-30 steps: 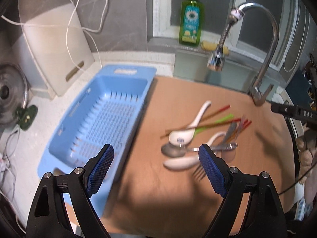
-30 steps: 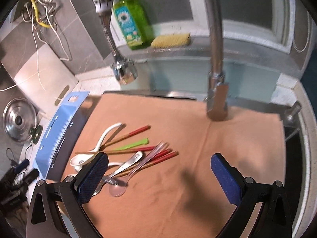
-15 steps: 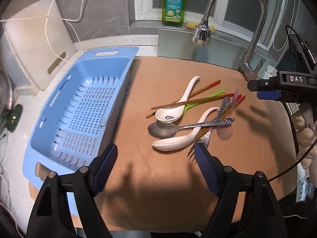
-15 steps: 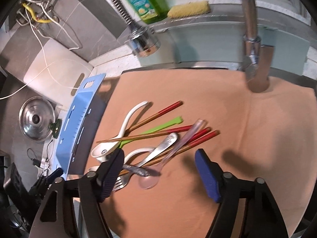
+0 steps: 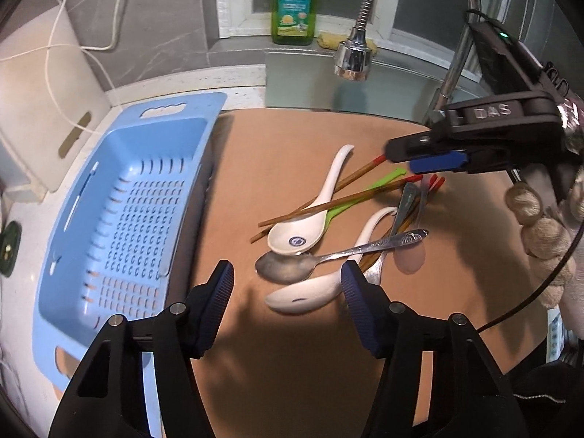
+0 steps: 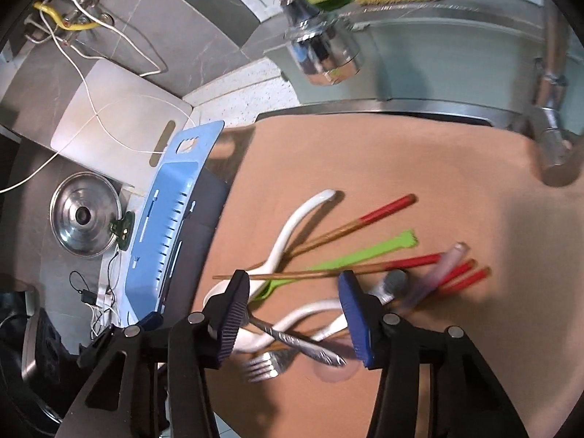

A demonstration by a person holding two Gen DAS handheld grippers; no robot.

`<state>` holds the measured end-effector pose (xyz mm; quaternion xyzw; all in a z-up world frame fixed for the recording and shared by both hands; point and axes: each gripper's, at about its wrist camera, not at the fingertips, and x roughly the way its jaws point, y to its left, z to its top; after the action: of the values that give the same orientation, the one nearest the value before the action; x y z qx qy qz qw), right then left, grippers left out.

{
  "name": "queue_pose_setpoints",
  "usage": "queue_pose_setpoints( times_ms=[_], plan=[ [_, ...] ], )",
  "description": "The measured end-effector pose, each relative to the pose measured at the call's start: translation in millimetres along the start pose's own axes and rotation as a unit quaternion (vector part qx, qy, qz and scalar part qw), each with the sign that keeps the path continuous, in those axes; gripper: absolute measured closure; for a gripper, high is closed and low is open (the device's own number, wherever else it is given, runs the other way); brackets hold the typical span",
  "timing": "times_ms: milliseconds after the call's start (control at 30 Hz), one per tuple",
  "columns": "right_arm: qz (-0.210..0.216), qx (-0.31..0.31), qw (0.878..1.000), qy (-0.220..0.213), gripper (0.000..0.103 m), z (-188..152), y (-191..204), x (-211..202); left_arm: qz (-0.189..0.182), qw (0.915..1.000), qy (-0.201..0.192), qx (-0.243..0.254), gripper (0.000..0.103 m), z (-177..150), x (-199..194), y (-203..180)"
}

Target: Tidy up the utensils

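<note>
A pile of utensils lies on the tan mat (image 5: 292, 365): two white ceramic spoons (image 5: 295, 237) (image 5: 303, 295), a metal spoon (image 5: 284, 268), a fork (image 6: 264, 365), a green utensil (image 5: 365, 189), red-tipped chopsticks (image 6: 387, 208) and a translucent pink spoon (image 5: 410, 259). My left gripper (image 5: 286, 292) hovers over the near spoon bowls with its jaws closing; its pads press on nothing. My right gripper (image 6: 295, 310) hangs over the handles, also closing, with the metal spoon's handle and a white handle between its pads but not gripped. The empty blue basket (image 5: 120, 219) sits left of the mat.
A faucet head (image 5: 352, 54) hangs over the back of the mat, with a green soap bottle (image 5: 294, 3) and a sponge on the sill behind. A white cutting board (image 5: 33, 109) with cables leans at the far left, near a pot lid (image 6: 84, 215). A gloved hand (image 5: 544, 226) holds the right gripper.
Both grippers have come down closer to the pile and their jaws have narrowed. The right gripper has swung in from the right, over the handles.
</note>
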<state>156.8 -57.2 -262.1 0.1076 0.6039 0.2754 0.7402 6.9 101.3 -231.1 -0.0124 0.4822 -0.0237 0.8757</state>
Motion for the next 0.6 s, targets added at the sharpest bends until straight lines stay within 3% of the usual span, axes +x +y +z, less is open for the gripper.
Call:
queue_pose_setpoints(
  times_ms=[67, 200, 600],
  plan=[
    [0.007, 0.008, 1.000, 0.014, 0.063, 4, 1, 12, -0.001, 1.0000, 0.002, 0.006, 0.047, 3, 4, -2],
    [0.016, 0.032, 0.999, 0.032, 0.063, 9, -1, 29, -0.006, 0.9998, 0.012, 0.015, 0.050, 11, 13, -3],
    [-0.010, 0.042, 0.999, 0.025, 0.063, 28, 2, 53, -0.021, 0.9978, 0.054, 0.033, 0.050, 16, 39, 0]
  ],
)
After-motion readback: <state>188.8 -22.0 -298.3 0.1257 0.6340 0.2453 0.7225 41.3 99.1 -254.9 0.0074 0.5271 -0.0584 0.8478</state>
